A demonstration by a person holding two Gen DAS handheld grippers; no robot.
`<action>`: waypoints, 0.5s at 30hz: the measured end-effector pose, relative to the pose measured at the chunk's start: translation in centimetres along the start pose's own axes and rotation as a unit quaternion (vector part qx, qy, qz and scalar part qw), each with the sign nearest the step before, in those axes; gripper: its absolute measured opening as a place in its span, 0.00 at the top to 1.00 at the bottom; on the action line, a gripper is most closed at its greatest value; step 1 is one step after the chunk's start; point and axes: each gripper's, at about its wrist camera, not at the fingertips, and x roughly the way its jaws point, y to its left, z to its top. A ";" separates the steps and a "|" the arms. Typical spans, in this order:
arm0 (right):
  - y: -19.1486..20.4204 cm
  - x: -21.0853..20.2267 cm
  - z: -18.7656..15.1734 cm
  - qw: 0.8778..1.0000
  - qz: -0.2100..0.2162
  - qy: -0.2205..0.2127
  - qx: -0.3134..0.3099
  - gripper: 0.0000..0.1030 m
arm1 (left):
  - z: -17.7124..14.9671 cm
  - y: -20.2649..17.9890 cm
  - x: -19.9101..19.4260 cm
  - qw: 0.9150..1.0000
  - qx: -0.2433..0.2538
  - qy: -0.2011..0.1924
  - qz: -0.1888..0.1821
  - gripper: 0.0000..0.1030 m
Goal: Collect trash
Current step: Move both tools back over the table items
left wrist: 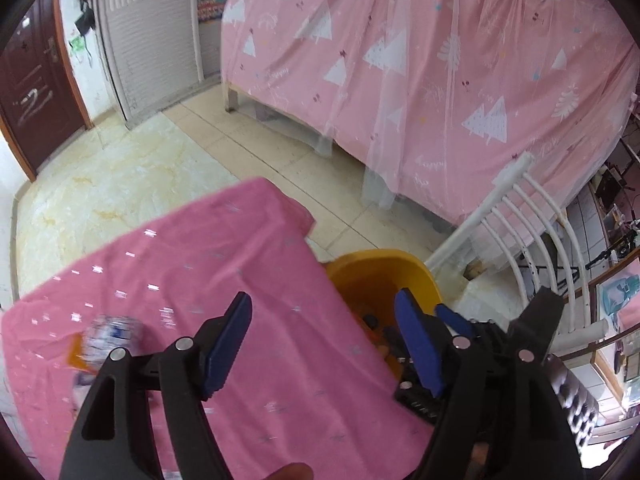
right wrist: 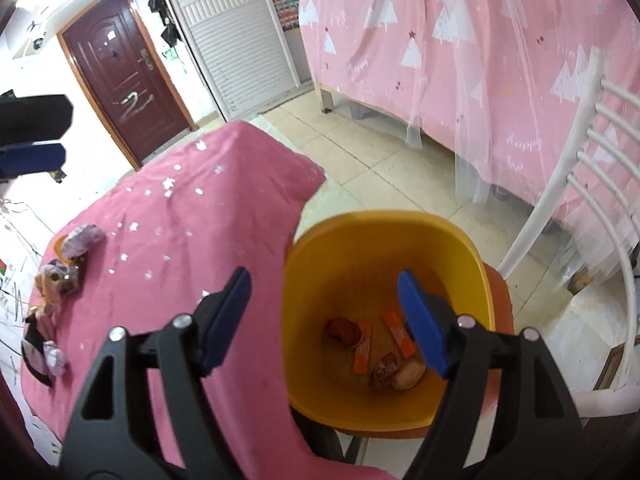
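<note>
A yellow bin [right wrist: 384,240] stands beside a table under a pink cloth [right wrist: 192,216]; it holds several wrappers [right wrist: 362,346]. My right gripper [right wrist: 326,324] is open and empty, above the bin's near left rim. Crumpled wrappers [right wrist: 82,240] lie along the cloth's left edge. In the left wrist view my left gripper [left wrist: 324,344] is open and empty above the pink cloth [left wrist: 200,280], with a blurred crumpled wrapper [left wrist: 112,334] to its left and the bin [left wrist: 380,276] to its right. The right gripper [left wrist: 500,332] shows over the bin there.
A white slatted chair [right wrist: 580,184] stands right of the bin. A pink bed curtain [right wrist: 460,60] hangs behind. A tiled floor [right wrist: 380,160], a white louvered door [right wrist: 240,52] and a dark red door [right wrist: 124,68] lie beyond.
</note>
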 end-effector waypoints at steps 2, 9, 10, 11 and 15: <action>1.0 -0.7 0.4 1.000 -0.001 -0.009 -0.005 0.29 | 0.1 1.6 -1.9 1.000 0.000 -0.014 0.008 0.32; 5.2 -1.9 1.8 0.999 0.013 -0.027 -0.040 0.22 | 0.0 8.6 -7.6 0.997 -0.026 -0.057 0.054 0.29; 5.9 -1.9 1.9 0.998 0.016 -0.027 -0.045 0.22 | -0.1 9.5 -8.2 0.996 -0.031 -0.061 0.061 0.28; 7.0 -2.0 2.0 0.998 0.022 -0.027 -0.054 0.22 | -0.4 10.7 -8.9 0.995 -0.036 -0.066 0.067 0.28; 10.5 -1.8 2.1 0.996 0.038 -0.025 -0.079 0.22 | -1.5 14.0 -10.3 0.993 -0.046 -0.072 0.084 0.27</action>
